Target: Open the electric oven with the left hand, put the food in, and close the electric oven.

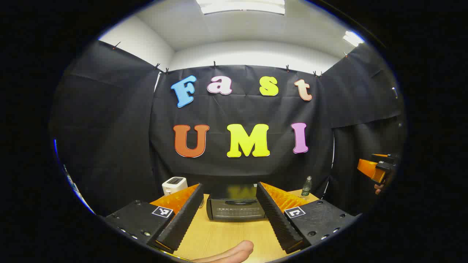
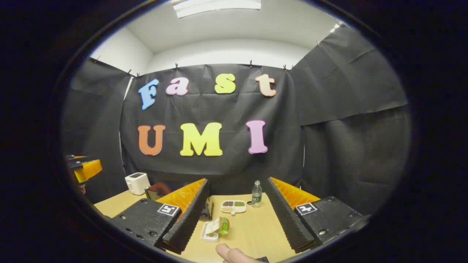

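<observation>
The left gripper (image 1: 229, 212) hangs open facing the electric oven (image 1: 236, 207), whose door looks closed. The right gripper (image 2: 239, 215), also open and empty, hovers over the food (image 2: 217, 226) on the table (image 2: 256, 230). Judging by this, every step remains.

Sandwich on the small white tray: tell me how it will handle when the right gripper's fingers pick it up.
The sandwich looks soft and layered, with green leaves poking out, so it would likely squash or shed filling under a firm squeeze. It leans on its white tray, so it may tip. The tray looks light and could slide on the table.
</observation>
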